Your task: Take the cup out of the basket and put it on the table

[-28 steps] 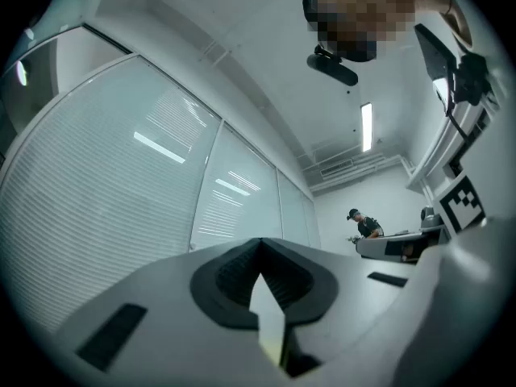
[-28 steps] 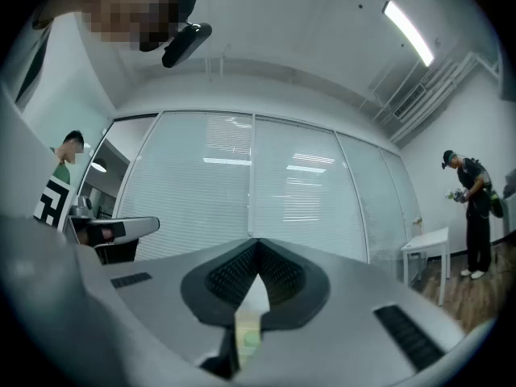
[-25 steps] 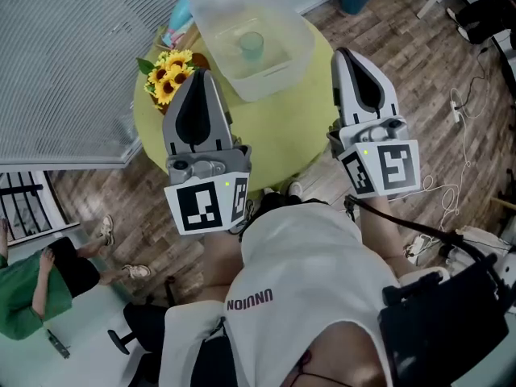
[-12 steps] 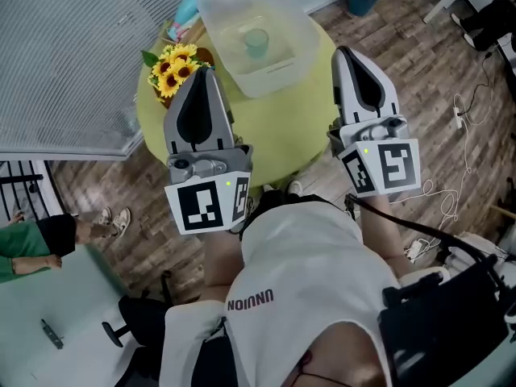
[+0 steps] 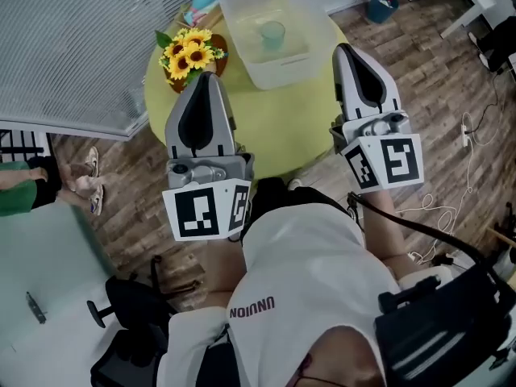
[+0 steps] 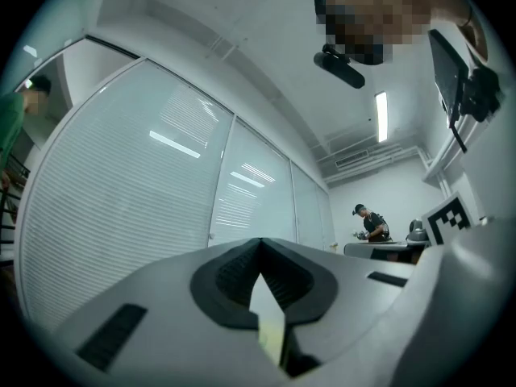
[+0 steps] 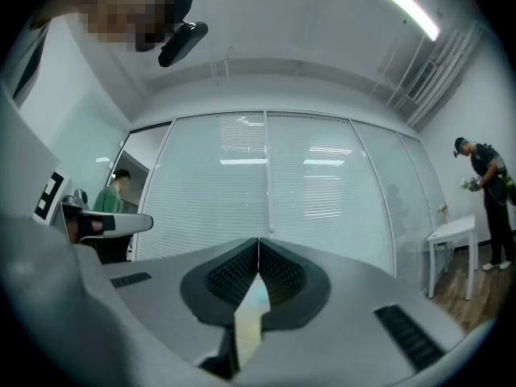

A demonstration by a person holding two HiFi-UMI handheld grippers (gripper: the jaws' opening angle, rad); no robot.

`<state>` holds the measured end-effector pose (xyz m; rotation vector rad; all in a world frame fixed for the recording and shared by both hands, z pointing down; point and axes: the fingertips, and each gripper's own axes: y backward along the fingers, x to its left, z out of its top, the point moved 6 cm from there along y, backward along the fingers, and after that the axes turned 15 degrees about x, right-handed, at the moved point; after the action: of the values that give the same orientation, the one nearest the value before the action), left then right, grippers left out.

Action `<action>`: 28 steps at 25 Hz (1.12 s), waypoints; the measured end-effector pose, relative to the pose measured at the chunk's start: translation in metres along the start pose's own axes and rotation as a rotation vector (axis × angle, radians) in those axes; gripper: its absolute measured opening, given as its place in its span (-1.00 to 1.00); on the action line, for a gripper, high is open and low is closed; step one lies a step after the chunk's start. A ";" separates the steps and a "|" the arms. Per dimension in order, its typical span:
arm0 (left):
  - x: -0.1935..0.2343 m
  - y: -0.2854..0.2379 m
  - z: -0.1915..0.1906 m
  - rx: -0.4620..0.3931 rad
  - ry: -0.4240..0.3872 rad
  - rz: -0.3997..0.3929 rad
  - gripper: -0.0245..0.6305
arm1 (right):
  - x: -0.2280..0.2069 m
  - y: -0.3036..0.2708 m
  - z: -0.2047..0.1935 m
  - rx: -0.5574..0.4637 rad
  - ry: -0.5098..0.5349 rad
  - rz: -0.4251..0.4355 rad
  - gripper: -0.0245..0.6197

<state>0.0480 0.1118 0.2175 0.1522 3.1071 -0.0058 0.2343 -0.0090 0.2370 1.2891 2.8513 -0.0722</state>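
Note:
In the head view a pale green cup (image 5: 272, 32) stands upright inside a clear plastic basket (image 5: 266, 76) at the far side of a round yellow-green table (image 5: 282, 123). My left gripper (image 5: 204, 77) is held close to my body, over the table's near edge, its jaws shut with nothing between them. My right gripper (image 5: 345, 50) hangs at the table's right edge, also shut and empty. Both are well short of the basket. In the left gripper view the left gripper (image 6: 260, 242) points slightly upward at a glass wall. The right gripper (image 7: 258, 240) in its own view does the same. Neither gripper view shows the cup.
A bunch of sunflowers (image 5: 192, 55) sits at the table's far left, beside the basket. A glass wall with blinds (image 5: 72, 47) runs along the left. A blue bin (image 5: 377, 5) stands on the wooden floor beyond. A person in green (image 5: 16, 190) is at the left edge.
The head view has swung: table, basket and sunflowers now sit further right and higher. The person in green has slid almost out at the left. Both grippers stay shut and keep their spots in the picture.

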 end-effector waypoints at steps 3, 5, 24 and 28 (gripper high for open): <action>0.012 0.007 0.001 0.005 -0.003 0.040 -0.89 | 0.007 -0.011 -0.001 0.007 0.005 0.034 -0.86; 0.018 0.008 0.001 0.005 -0.005 0.055 -0.89 | 0.010 -0.016 0.000 0.007 0.011 0.050 -0.86; 0.123 -0.081 0.008 0.029 -0.021 -0.107 -0.89 | 0.015 -0.138 0.003 0.083 -0.054 -0.121 -0.86; 0.137 -0.104 0.008 0.042 -0.032 -0.172 -0.89 | 0.005 -0.167 -0.003 0.144 -0.072 -0.147 -0.86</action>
<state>-0.0980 0.0214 0.2052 -0.1135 3.0788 -0.0767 0.1059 -0.1156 0.2458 1.0703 2.9204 -0.3247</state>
